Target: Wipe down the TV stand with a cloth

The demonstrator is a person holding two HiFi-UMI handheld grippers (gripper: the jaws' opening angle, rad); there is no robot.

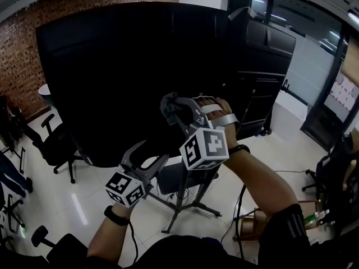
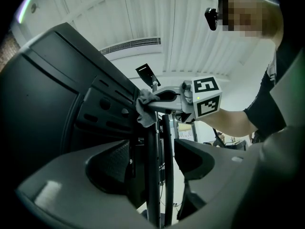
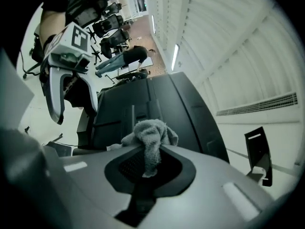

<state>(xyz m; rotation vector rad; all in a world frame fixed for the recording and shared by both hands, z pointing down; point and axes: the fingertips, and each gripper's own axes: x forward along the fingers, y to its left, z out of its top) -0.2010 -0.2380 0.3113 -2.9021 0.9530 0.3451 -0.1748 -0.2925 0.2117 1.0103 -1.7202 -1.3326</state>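
Right gripper view: cloth (image 3: pixel 151 136) is a small grey terry wad, pinched in the shut jaws of the right gripper (image 3: pixel 147 149), w/ a loose tail hanging down into the gap behind the tips. It looks soft, light and limp, so it'll prob. fold round edges and tubes easily but won't hold a flat face on its own. Taking it by the bunched middle, as now, looks right, w/ enough left sticking out past the tips so fabric, not jaw, meets the surface.

Left gripper view puts that wad high up by the top of the TV stand (image 2: pixel 152 185), at the mount bracket on the back of the TV (image 1: pixel 129 77). It looks to be touching, though I can't be sure.

Stand is dark metal tube, i.e. stiff and prob. smooth, so the cloth should slide w/ light pressure. It's top-heavy w/ that big screen on splayed legs, so hard sideways shoves could rock it.

Left gripper (image 1: pixel 147 160) sits lower, jaws apart and holding nothing. The upright posts show in the gap, but whether they're inside it or beyond I can't tell.

Office chairs (image 1: pixel 53 142) stand well apart on the pale floor (image 1: pixel 90 200).
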